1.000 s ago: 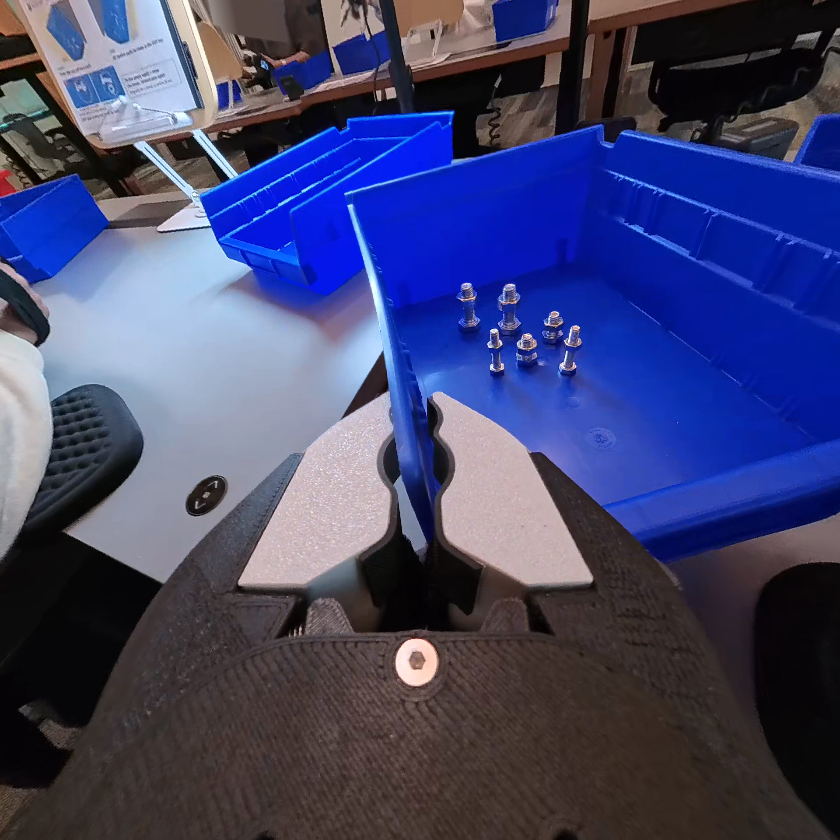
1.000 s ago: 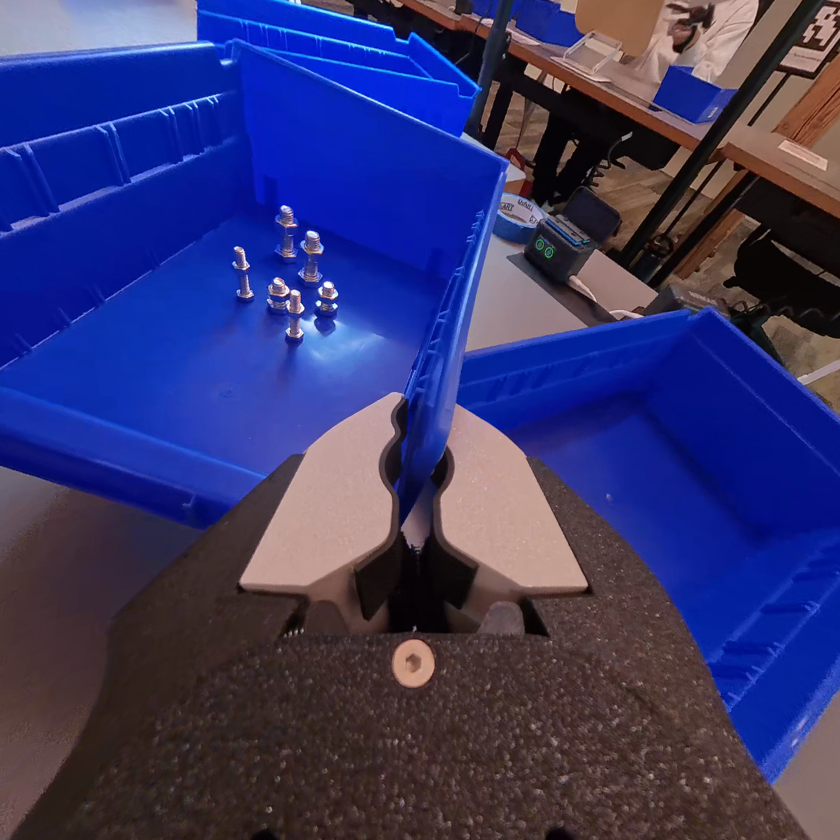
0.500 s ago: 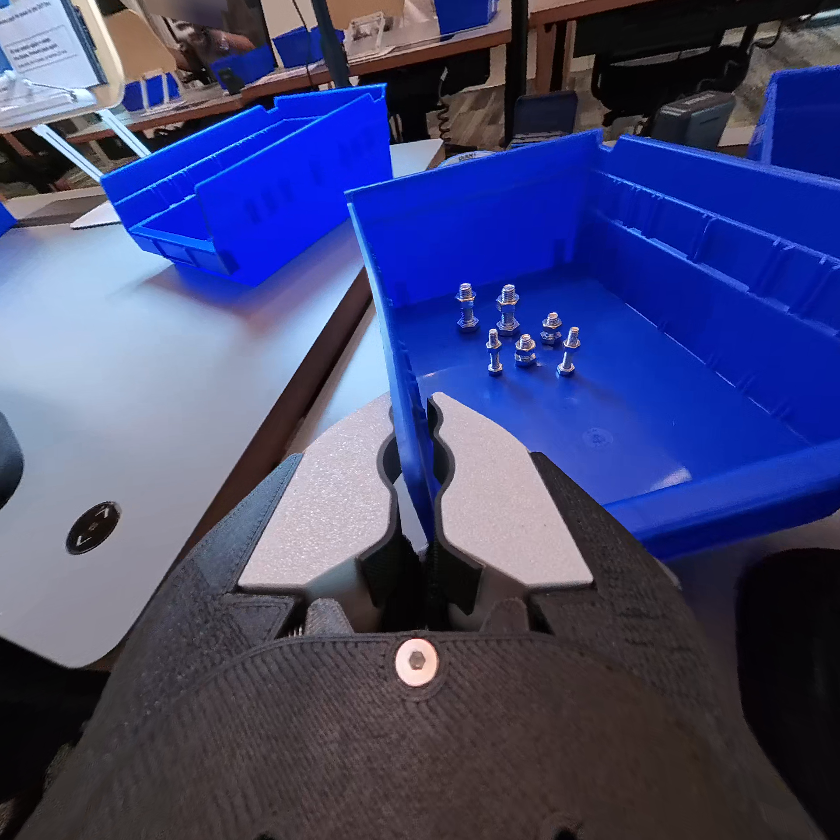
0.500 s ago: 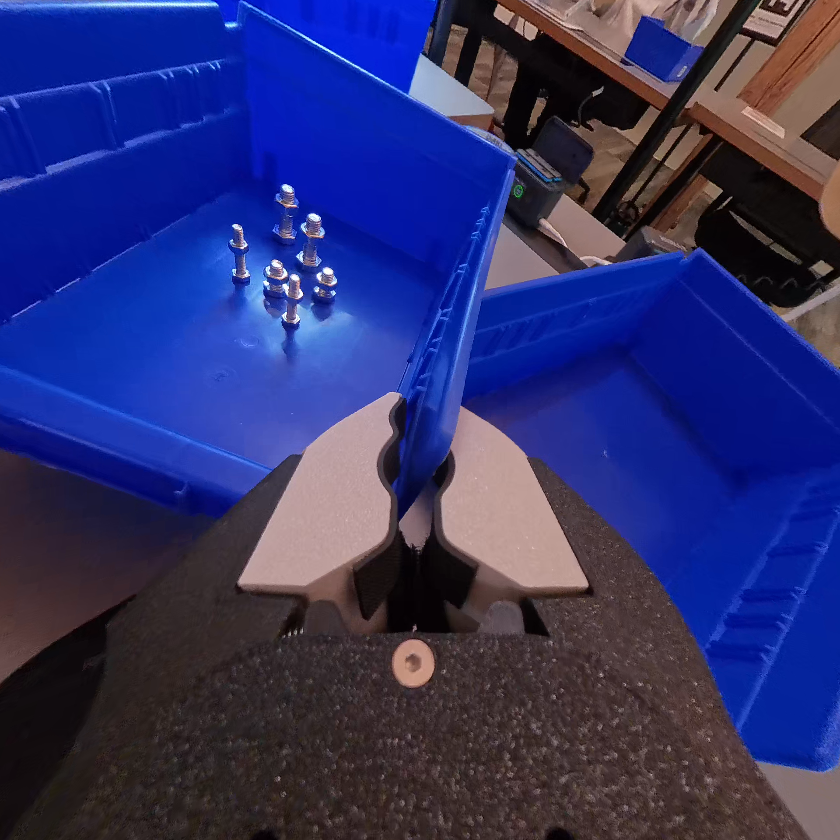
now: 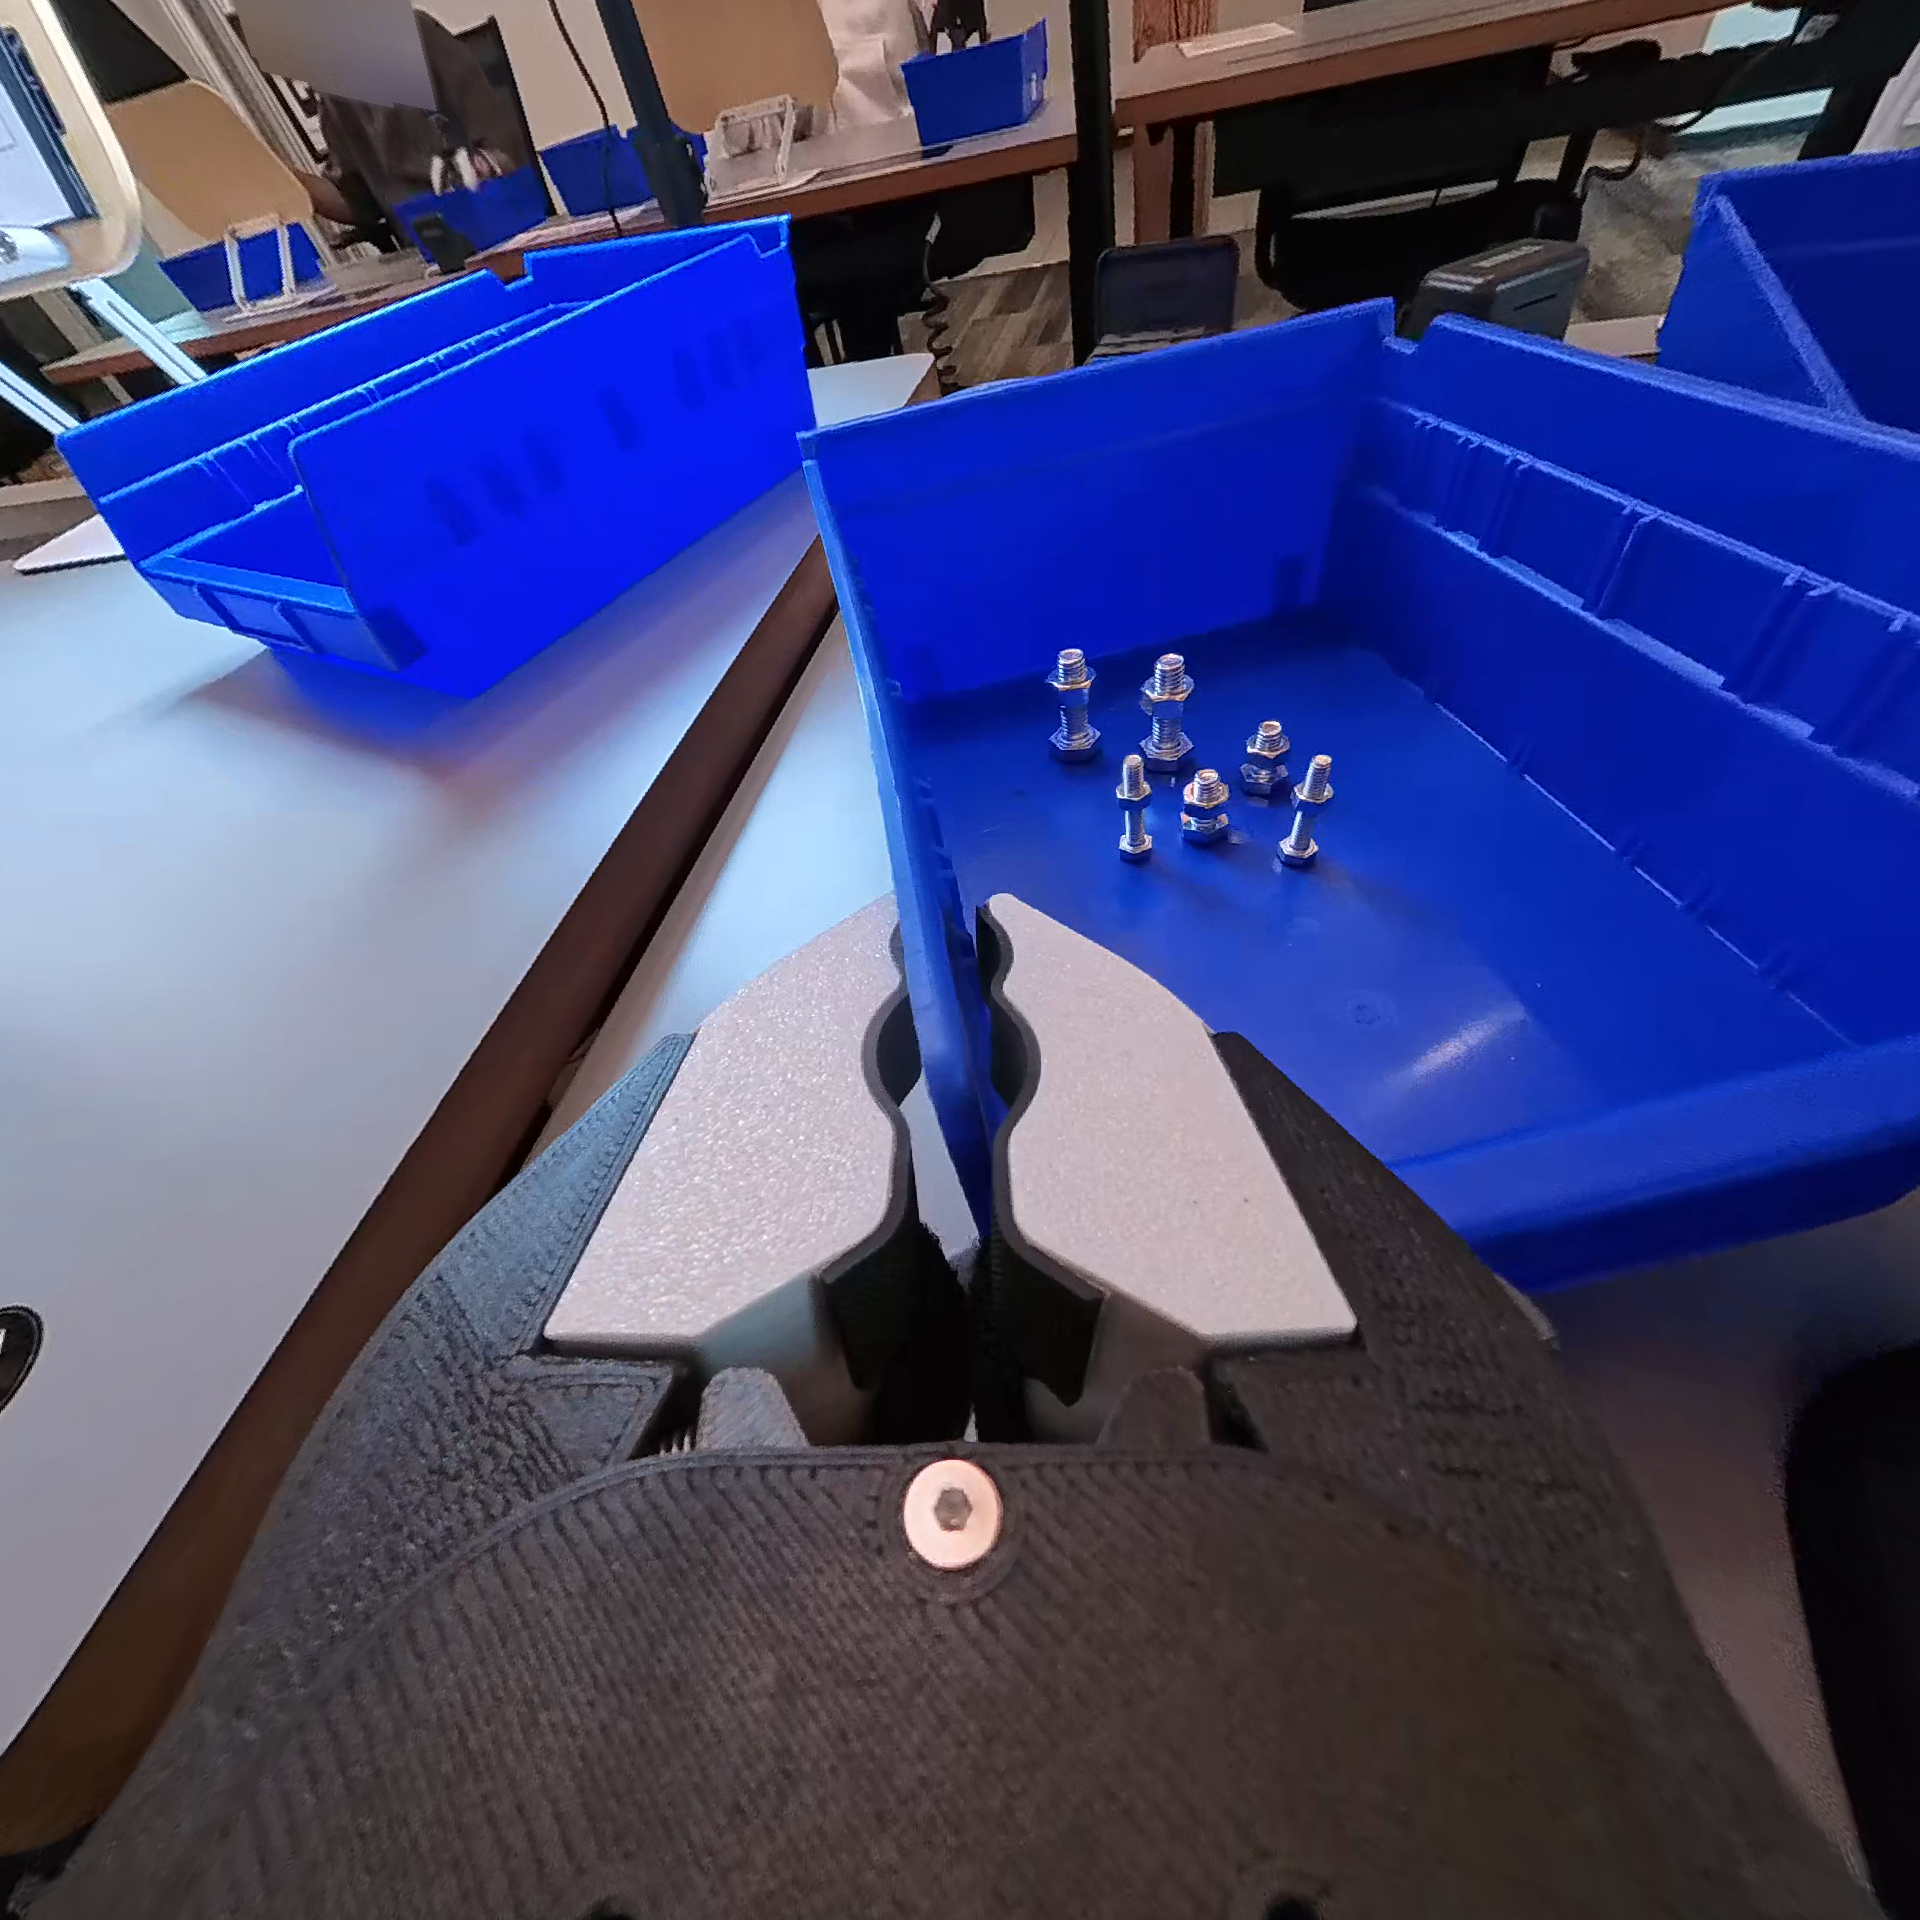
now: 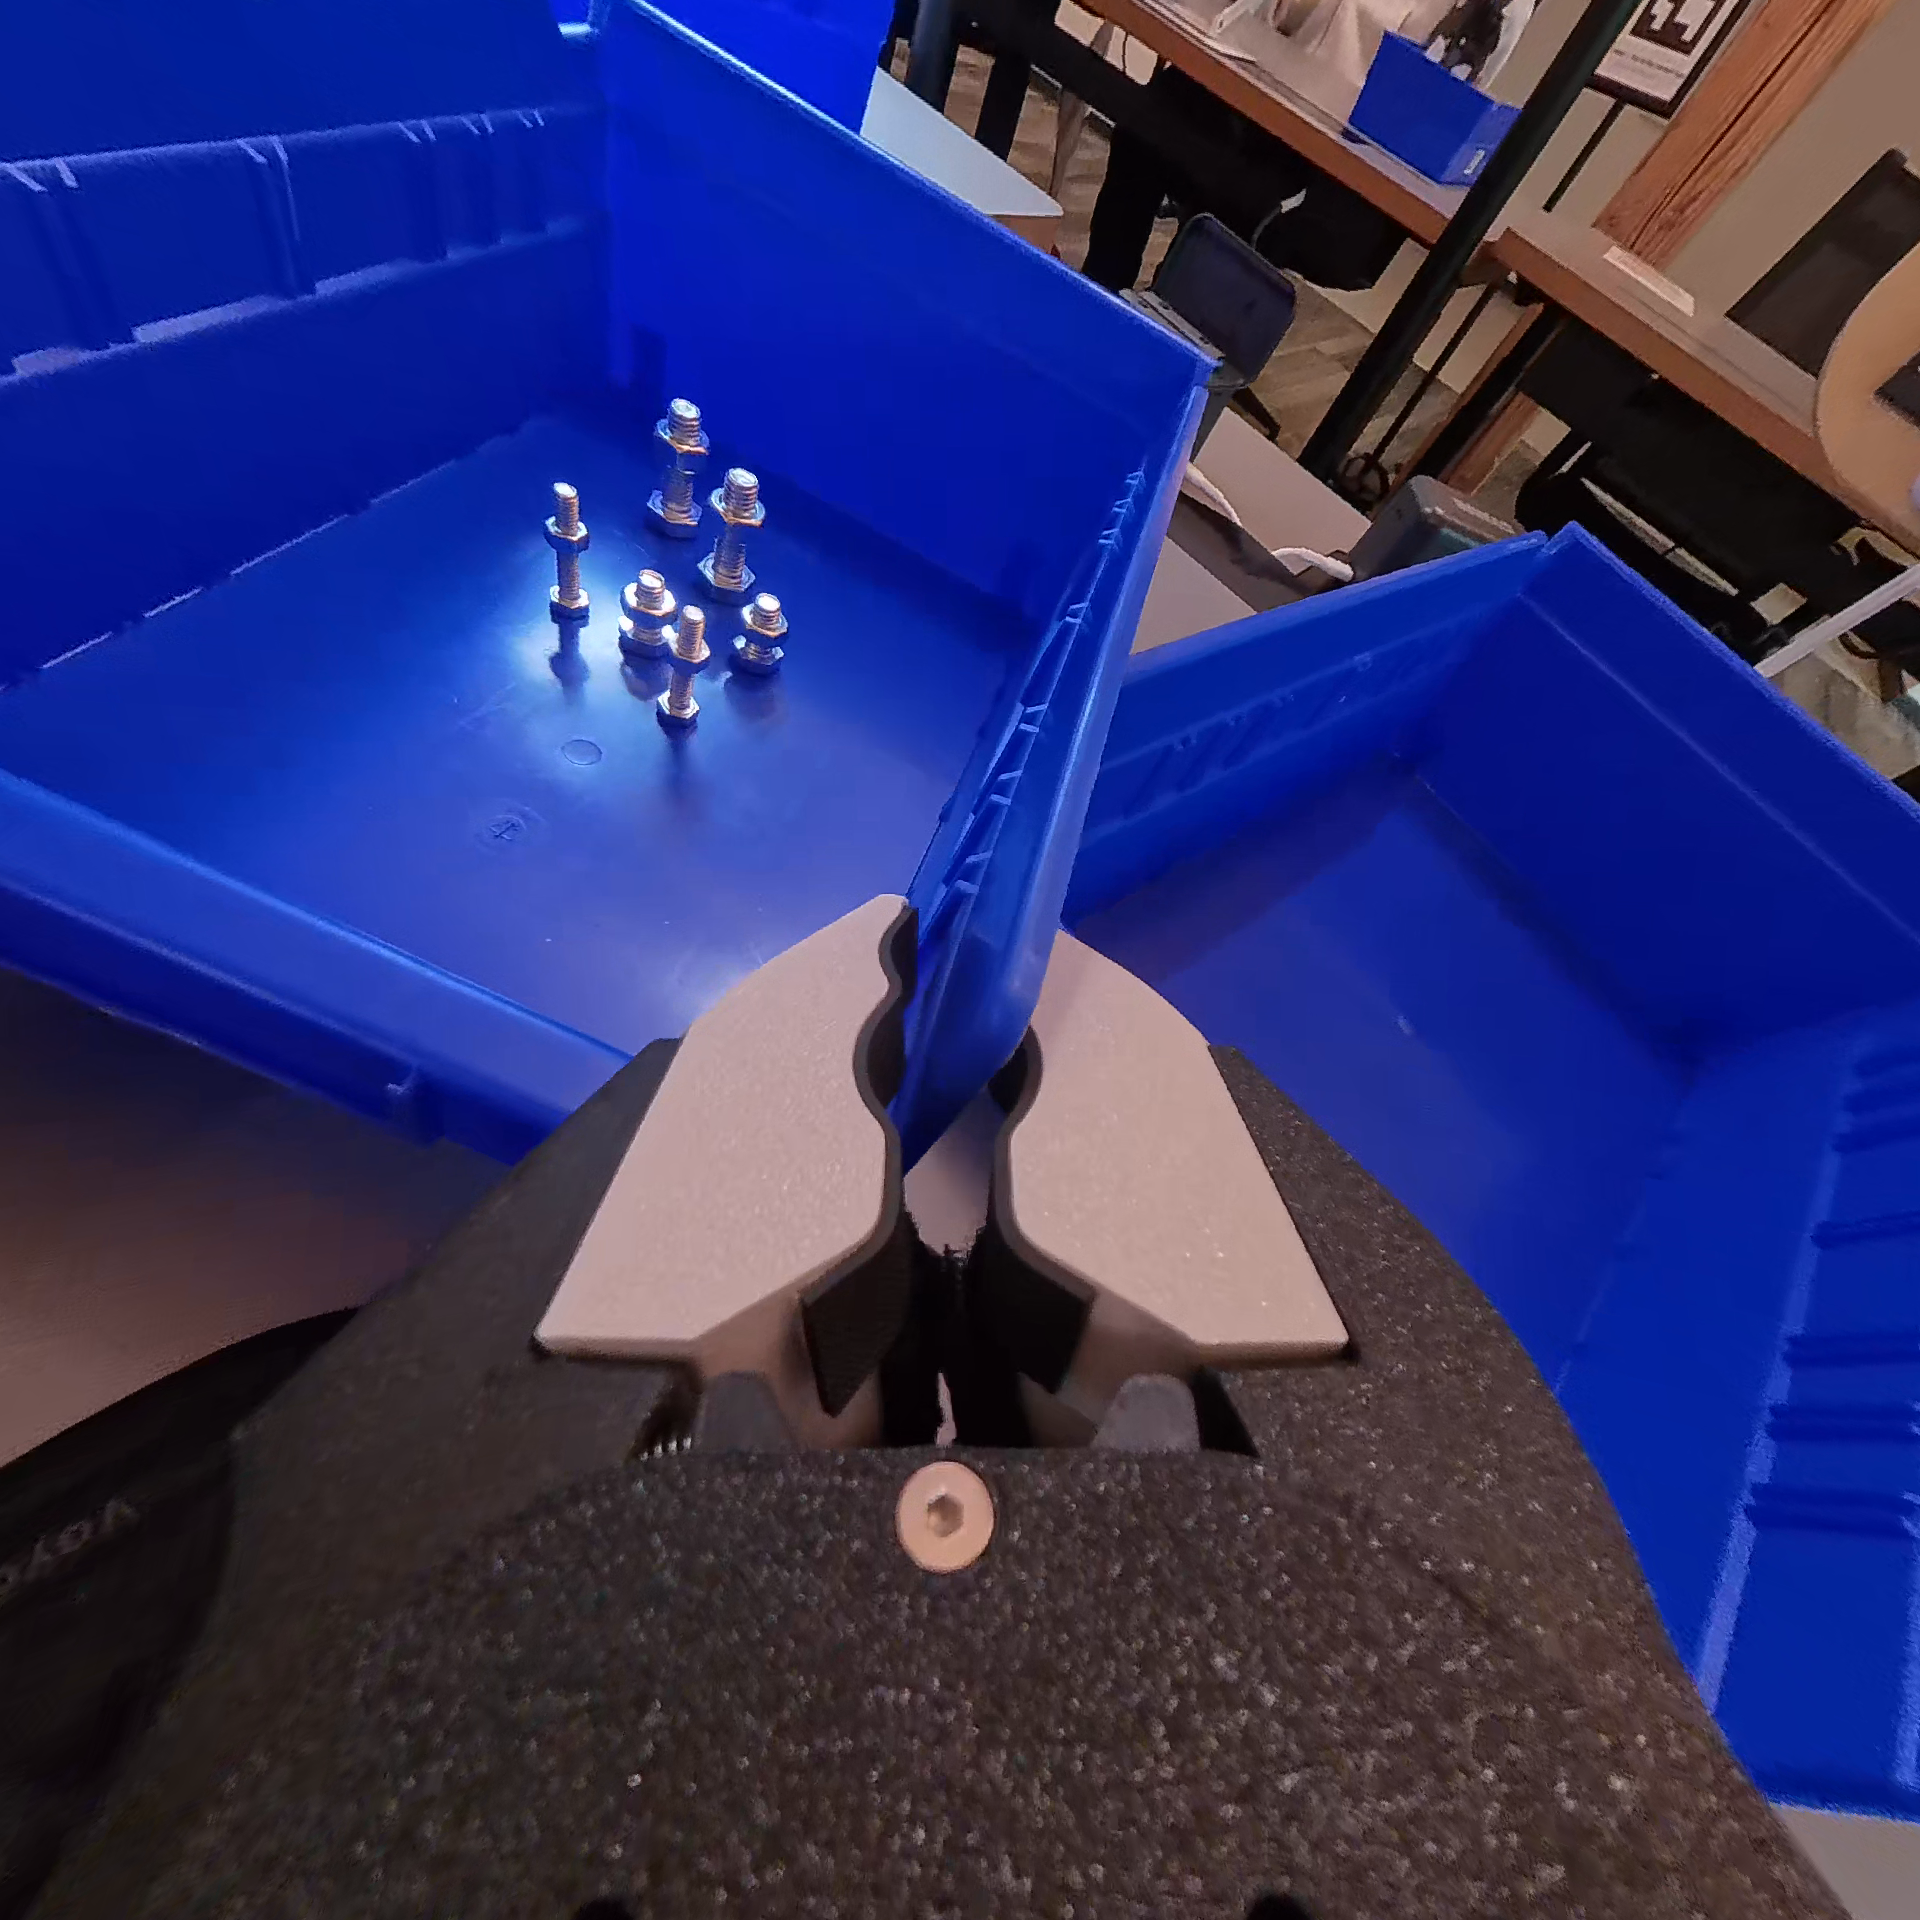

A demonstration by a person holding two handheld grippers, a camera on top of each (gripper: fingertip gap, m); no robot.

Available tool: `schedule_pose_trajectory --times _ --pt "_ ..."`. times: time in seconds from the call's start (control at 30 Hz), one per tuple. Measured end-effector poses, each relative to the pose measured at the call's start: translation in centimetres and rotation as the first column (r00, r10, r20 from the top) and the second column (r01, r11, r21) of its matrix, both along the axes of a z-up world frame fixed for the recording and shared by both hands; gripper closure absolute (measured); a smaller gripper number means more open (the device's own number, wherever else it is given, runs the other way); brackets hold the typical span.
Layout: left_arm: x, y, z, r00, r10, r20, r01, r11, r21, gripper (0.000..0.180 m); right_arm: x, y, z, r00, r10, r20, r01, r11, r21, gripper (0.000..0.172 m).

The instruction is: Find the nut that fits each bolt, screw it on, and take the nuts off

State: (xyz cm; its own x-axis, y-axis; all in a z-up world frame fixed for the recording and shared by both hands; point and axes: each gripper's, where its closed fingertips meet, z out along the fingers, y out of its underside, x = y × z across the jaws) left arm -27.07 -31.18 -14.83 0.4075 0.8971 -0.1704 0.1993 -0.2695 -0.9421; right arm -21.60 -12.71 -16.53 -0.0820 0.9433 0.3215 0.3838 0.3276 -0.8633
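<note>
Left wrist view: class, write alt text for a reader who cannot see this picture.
The left gripper, two grey fingers on a black body, is shut on the side wall of a blue plastic bin. Six silver metal bolts with nuts threaded on stand upright on the bin's floor. Another blue plastic bin sits farther left on a grey table.

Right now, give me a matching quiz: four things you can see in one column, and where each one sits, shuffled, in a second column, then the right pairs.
Things
1. left gripper
2. right gripper
3. bolts with nuts
4. empty blue bin

Places
A. standing on the floor of the held blue bin
B. clamped on that bin's left side wall
C. beside that bin, past its right wall
D. clamped on that bin's right side wall

Pairs: 1-B, 2-D, 3-A, 4-C
</note>
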Motion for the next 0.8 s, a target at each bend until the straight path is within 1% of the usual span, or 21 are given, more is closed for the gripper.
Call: schedule_pose_trajectory --times 0.13,0.27,0.33,0.4,0.43,0.53,0.6,0.63,0.7,0.77,0.8 --pt "-0.2 -0.2 -0.4 1.000 -0.009 -0.001 0.009 1.000 0.013 0.172 0.0 -0.3 -0.2 1.000 0.008 -0.013 -0.008 1.000 -0.013 0.159" --pt "-0.1 -0.3 -0.9 1.000 -0.031 0.002 0.031 0.999 0.015 0.170 -0.1 -0.5 -0.5 1.000 0.011 -0.023 -0.011 1.000 0.005 0.156" --pt "-0.1 -0.4 -1.2 0.999 -0.037 0.017 0.037 0.999 0.014 0.169 -0.1 -0.8 -0.8 1.000 0.024 -0.013 -0.024 1.000 -0.006 0.150" --pt "0.0 -0.3 -1.6 0.998 -0.049 0.029 0.049 0.999 0.007 0.167 -0.1 -1.3 -1.3 0.999 0.045 0.013 -0.045 0.998 -0.033 0.138" --pt "0.0 -0.1 -1.5 0.998 -0.055 0.022 0.055 0.998 0.015 0.164 -0.1 -1.4 -1.4 0.998 0.053 0.015 -0.052 0.998 -0.044 0.133" --pt "0.1 0.0 -1.6 0.998 -0.056 0.005 0.056 0.998 0.013 0.160 -0.1 -1.6 -1.5 0.998 0.065 0.012 -0.064 0.997 -0.044 0.127" --pt "0.2 0.1 -1.5 0.998 -0.063 -0.009 0.063 0.998 0.012 0.157 0.0 -2.0 -1.5 0.996 0.093 0.019 -0.092 0.994 -0.052 0.117" --pt "0.2 0.1 -1.3 0.998 -0.063 -0.026 0.064 0.998 0.019 0.151 0.2 -2.2 -1.3 0.994 0.108 0.013 -0.107 0.992 -0.064 0.111" --pt "0.3 -0.3 -0.5 0.996 -0.047 -0.076 0.050 0.998 0.036 0.132 1.0 -2.4 -0.2 0.991 0.136 -0.013 -0.136 0.984 -0.111 0.099" --pt "0.6 -1.3 0.5 0.993 -0.011 -0.117 0.017 0.998 0.057 0.115 2.5 -2.2 1.1 0.985 0.169 -0.046 -0.175 0.970 -0.171 0.088" --pt "0.8 -1.9 1.1 0.990 0.016 -0.138 -0.006 0.997 0.074 0.106 3.4 -1.7 1.9 0.981 0.177 -0.074 -0.189 0.962 -0.198 0.084"
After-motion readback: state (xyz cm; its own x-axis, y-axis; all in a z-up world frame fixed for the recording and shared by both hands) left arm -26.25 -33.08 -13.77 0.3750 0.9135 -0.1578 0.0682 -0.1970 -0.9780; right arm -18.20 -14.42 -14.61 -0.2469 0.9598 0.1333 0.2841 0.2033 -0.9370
